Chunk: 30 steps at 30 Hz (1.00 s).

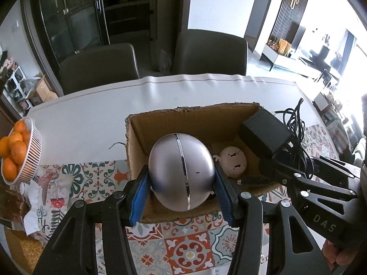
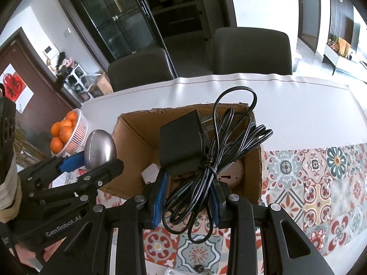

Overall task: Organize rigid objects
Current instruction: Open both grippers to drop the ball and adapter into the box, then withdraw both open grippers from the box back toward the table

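While the left fingers clamp the silver egg, the right fingers grip the black adapter's cord.

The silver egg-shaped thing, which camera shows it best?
The left wrist view: the silver egg fills the centre, held between the left gripper's blue fingers above the cardboard box. The right wrist view shows it small at the left edge, partly hidden.

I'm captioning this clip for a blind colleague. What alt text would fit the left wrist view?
The left gripper holds a silver egg-shaped device between its blue-padded fingers over an open cardboard box on a table with a patterned tile cloth. At right, the right gripper holds a black power adapter with bundled cable; a round white object lies inside the box.
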Each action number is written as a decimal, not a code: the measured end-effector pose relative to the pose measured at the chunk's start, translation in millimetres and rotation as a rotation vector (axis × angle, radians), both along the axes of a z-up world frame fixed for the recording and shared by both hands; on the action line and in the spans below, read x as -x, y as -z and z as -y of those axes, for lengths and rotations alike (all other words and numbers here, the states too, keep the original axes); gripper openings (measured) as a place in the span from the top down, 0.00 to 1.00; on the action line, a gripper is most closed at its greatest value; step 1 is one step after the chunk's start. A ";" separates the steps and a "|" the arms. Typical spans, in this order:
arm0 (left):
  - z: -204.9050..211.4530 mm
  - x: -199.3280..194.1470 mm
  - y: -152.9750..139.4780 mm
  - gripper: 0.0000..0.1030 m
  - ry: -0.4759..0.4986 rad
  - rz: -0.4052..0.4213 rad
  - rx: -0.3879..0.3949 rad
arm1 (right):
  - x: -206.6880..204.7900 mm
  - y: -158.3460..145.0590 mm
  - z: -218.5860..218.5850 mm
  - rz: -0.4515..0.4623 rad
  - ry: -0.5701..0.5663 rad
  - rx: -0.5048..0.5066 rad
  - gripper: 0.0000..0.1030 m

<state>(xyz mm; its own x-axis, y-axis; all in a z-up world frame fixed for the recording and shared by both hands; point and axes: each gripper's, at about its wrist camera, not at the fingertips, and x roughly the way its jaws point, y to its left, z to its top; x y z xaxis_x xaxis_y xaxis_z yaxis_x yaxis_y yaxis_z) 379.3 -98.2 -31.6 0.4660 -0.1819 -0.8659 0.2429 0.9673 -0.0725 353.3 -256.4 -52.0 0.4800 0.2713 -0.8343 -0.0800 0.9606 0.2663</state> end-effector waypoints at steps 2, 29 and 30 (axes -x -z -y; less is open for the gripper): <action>0.6 -4.9 5.0 0.49 0.000 -0.020 0.000 | -2.3 3.8 -0.5 -0.010 -0.005 0.003 0.68; -7.5 35.4 -11.6 0.37 -0.057 0.050 -0.038 | 25.6 -3.2 6.6 0.011 0.036 0.036 0.63; -6.2 39.0 -12.7 0.36 -0.055 0.053 -0.040 | 29.2 -3.8 7.8 0.013 0.039 0.032 0.63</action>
